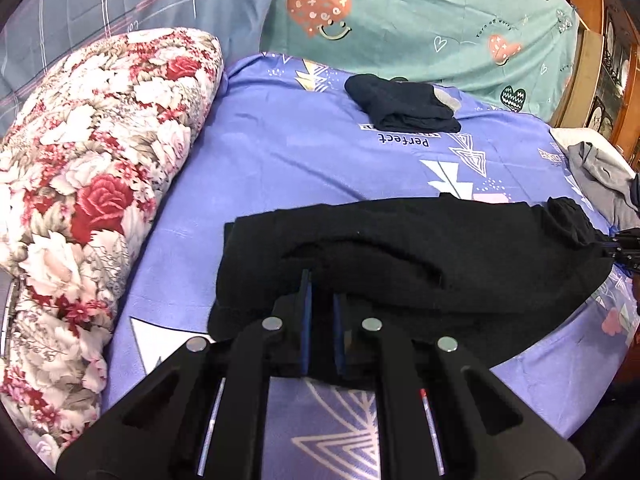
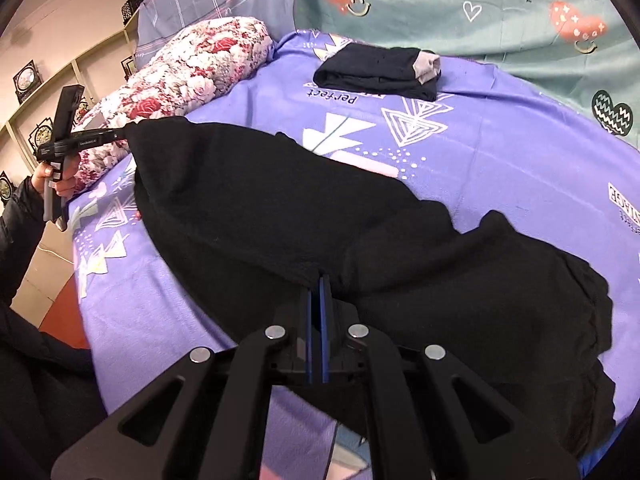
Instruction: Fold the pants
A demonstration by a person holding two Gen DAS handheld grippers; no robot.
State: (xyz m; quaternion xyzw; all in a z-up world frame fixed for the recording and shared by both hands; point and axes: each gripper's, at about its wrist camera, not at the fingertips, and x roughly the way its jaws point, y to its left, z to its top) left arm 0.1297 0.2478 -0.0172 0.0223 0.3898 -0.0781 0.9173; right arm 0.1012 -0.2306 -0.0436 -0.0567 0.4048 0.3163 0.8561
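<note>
The black pants point(image 2: 304, 208) lie across the purple bedsheet point(image 2: 500, 152), spread lengthwise between the two grippers and seemingly already doubled leg over leg, though the dark cloth hides its layers too well to be sure. By that reading the fold is partway: the long strip has yet to be brought end over end into a compact bundle like the folded dark garment point(image 2: 376, 70) lying well beyond the fingers, near the teal cover point(image 2: 460, 4). The right gripper point(image 2: 320, 280) has its blue pads pressed almost together, pinching the near edge of the pants just ahead of the fingertips; the cloth puckers toward that pinch. The left gripper point(image 1: 322, 288) shows a narrow gap between its blue pads, with black cloth filling it, so it appears to be gripping the hem at its end; from the right wrist view, the same gripper's tips meet a raised corner of the pants, far to the left. A floral quilt point(image 1: 92, 184) lies to the left of the left gripper's fingers.
</note>
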